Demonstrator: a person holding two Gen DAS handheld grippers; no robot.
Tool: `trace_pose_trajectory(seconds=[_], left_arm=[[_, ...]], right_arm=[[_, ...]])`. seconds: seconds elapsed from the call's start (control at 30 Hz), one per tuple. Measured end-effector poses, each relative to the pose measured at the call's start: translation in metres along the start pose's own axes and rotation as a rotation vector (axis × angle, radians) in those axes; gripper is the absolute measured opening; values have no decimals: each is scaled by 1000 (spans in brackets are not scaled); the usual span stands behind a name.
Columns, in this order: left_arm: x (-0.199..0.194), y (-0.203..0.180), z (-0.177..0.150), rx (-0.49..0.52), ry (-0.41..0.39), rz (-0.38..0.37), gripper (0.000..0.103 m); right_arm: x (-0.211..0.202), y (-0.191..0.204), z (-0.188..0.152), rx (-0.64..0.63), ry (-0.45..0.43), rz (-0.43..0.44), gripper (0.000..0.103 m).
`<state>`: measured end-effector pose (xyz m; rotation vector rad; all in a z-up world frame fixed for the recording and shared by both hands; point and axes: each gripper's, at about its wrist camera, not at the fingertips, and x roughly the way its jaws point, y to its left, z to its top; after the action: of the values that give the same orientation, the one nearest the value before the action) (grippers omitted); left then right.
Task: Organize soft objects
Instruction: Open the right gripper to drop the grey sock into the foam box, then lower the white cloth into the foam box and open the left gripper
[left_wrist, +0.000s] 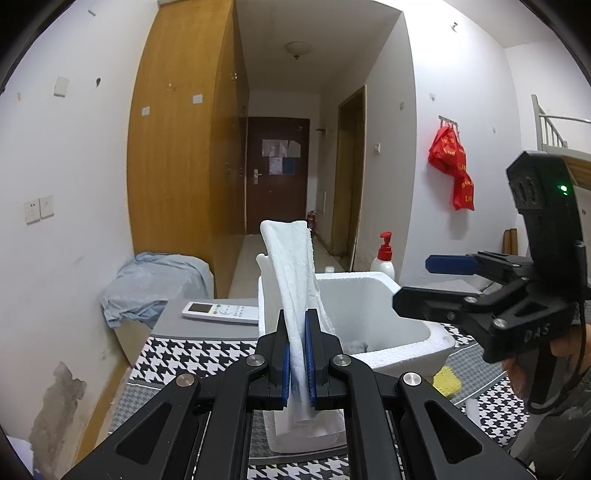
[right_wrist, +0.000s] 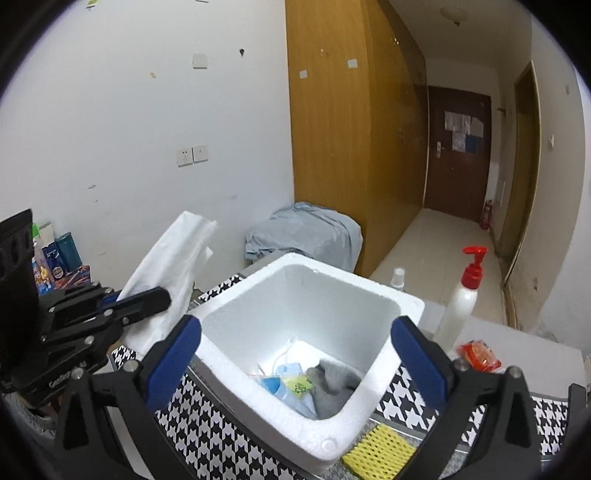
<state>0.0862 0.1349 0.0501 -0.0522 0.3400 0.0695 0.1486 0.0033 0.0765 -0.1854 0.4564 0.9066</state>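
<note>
Two grippers are at work over a table laid with a black-and-white houndstooth cloth (right_wrist: 207, 439). Nearest, the left gripper (left_wrist: 297, 354) has its blue pads pinched tight on a white towel (left_wrist: 291, 280), which stands up in a long fold above the jaws and hangs down a little below them. The right gripper (right_wrist: 295, 358) has its jaws spread wide, nothing between the pads, one finger to each side of a white foam box (right_wrist: 332, 443) that sits open on the cloth.

Inside the box, at the bottom, lie a grey cloth (right_wrist: 332, 380), a pale blue item (right_wrist: 284, 387) and a small yellow-green tag (right_wrist: 301, 386). A yellow sponge (right_wrist: 380, 446) lies on the table touching the near corner of the box. To the right of the box stand a white pump bottle with a red top (right_wrist: 465, 295) and a red packet (right_wrist: 478, 354) just beside it. A white remote control (left_wrist: 221, 312) rests on the grey tabletop to the left of the box.

Beyond the table, a light blue sheet (right_wrist: 306, 232) is heaped over something low against the wooden wardrobe (right_wrist: 332, 129). A corridor runs back to a dark door (right_wrist: 458, 147), and red bags (left_wrist: 452, 162) hang on the wall.
</note>
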Motion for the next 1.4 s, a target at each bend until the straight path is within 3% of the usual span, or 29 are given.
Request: trace_pose_trajectory(seconds=[0.5,1.07,1.4], left_arm=[[13,-7,8,19,14,-22,7],[42,-31,20,35,55,-111,7],[61,-36,26,39,84,-95,7]], right_arm=[[-28,-22,-10,48,-27,-62,103],[-55,-34,-36,43,-28,-128,103],[-69,-47,-56,75,-31,-154,103]])
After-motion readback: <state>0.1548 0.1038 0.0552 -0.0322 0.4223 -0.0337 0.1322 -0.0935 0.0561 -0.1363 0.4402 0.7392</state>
